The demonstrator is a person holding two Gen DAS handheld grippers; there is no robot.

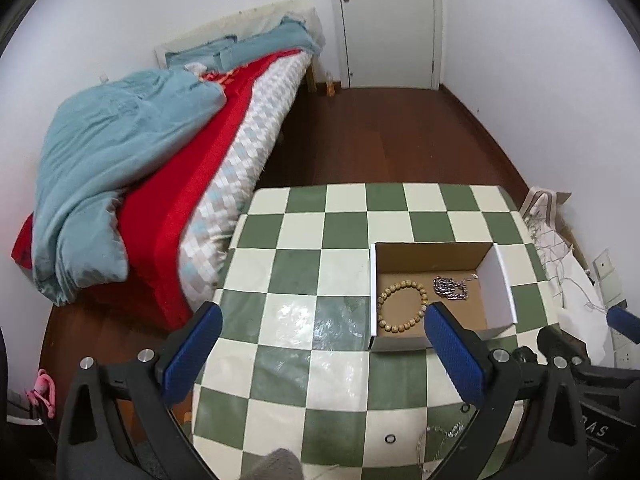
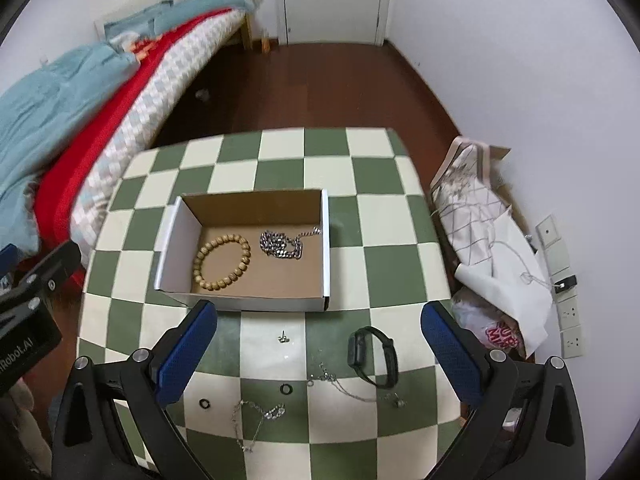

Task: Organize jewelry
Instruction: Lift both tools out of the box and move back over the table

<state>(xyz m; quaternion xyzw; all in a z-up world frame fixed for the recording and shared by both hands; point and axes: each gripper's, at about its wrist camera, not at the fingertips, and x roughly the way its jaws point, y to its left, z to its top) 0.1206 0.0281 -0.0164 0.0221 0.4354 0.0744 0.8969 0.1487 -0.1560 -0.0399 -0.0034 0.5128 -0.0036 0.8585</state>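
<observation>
An open cardboard box (image 2: pixel 325 248) stands on the green-and-white checkered table (image 2: pixel 384 216). Inside lie a wooden bead bracelet (image 2: pixel 222 261) and a heavy silver chain (image 2: pixel 285 243); both show in the left wrist view too, bracelet (image 1: pixel 403 306) and chain (image 1: pixel 452 289). In front of the box lie a black watch (image 2: pixel 374 356), two thin silver chains (image 2: pixel 256 416) (image 2: pixel 352 388), two black rings (image 2: pixel 286 389) (image 2: pixel 204 403) and a small stud (image 2: pixel 283 337). My right gripper (image 2: pixel 318 360) is open and empty above these. My left gripper (image 1: pixel 322 356) is open and empty left of the box.
A bed (image 1: pixel 168 184) with a teal blanket and red cover stands left of the table. Bags and paper (image 2: pixel 488 248) lie on the floor at the right by the wall. A dark wooden floor and a white door (image 1: pixel 386 20) lie beyond.
</observation>
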